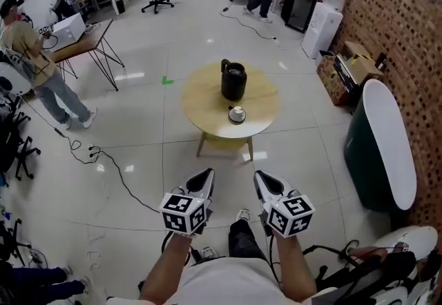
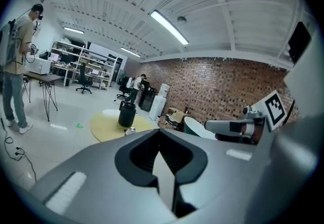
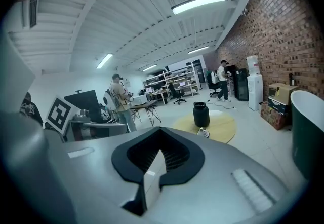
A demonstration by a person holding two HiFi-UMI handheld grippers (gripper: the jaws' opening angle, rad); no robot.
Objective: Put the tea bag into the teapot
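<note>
A black teapot (image 1: 233,81) stands on a round yellow table (image 1: 259,100) a few steps ahead across the floor. In front of it on the table sits a small white dish (image 1: 237,114); what lies in it is too small to tell. The teapot (image 2: 126,114) and table also show in the left gripper view, and the teapot (image 3: 201,114) shows in the right gripper view. My left gripper (image 1: 206,174) and right gripper (image 1: 259,176) are held side by side over the floor, well short of the table. Both are shut with nothing between the jaws.
A black cable (image 1: 117,172) runs over the tiled floor at the left. A dark green tub with a white top (image 1: 382,145) stands against the brick wall at the right. A person (image 1: 38,65) stands by a desk (image 1: 79,41) at the far left.
</note>
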